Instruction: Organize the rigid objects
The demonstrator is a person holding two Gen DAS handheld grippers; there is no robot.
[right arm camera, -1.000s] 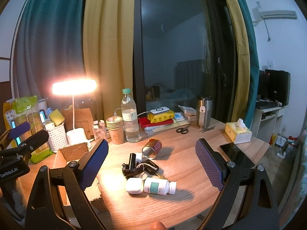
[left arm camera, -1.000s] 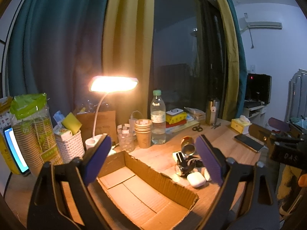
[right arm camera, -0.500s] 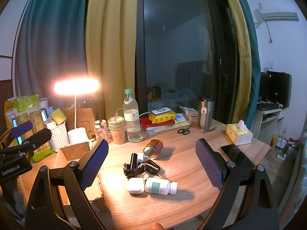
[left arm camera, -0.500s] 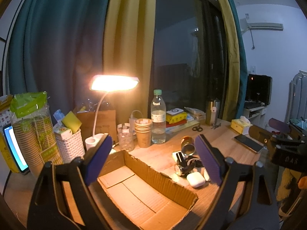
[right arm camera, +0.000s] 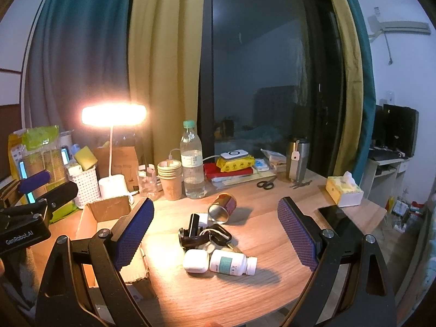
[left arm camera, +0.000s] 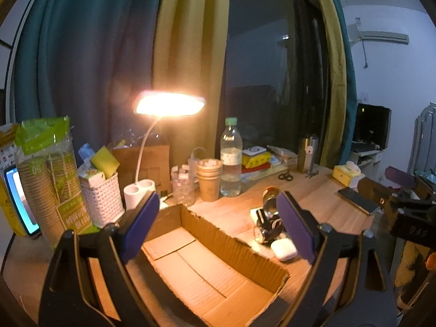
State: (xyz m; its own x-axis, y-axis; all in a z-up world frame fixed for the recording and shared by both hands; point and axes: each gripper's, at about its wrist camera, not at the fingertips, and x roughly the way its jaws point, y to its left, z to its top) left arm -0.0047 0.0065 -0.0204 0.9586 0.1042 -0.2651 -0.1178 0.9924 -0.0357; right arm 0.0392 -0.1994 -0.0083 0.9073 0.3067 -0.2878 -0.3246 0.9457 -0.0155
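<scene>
A small heap of rigid items lies on the wooden table (right arm camera: 272, 218), ahead of and between the fingers of the right gripper (right arm camera: 215, 234). Nearest that gripper are a white earbud case (right arm camera: 195, 260) and a white pill bottle (right arm camera: 233, 262) lying on its side, the two touching. Just beyond them sits a tangle of keys with a black fob (right arm camera: 203, 235), and farther on a metal can (right arm camera: 222, 208) lies tipped over with its open mouth toward the camera. The right gripper's jaws stand wide apart with nothing between the pads, held above the table.

The open cardboard box (left arm camera: 218, 261) lies directly below and ahead of the left gripper (left arm camera: 218, 229), empty inside. The heap is just past the box's right wall, close to that gripper's right finger. The left gripper is likewise released, its pads spread wide and touching nothing.

Farther out from both grippers, along the back of the table, stand a lit desk lamp (right arm camera: 114, 114), a stack of paper cups (right arm camera: 170, 179), a water bottle (right arm camera: 192, 163) and a steel flask (right arm camera: 297, 160). To the right gripper's far right lie scissors (right arm camera: 265, 184), a tissue box (right arm camera: 344, 192) and a dark phone (right arm camera: 333, 216).
</scene>
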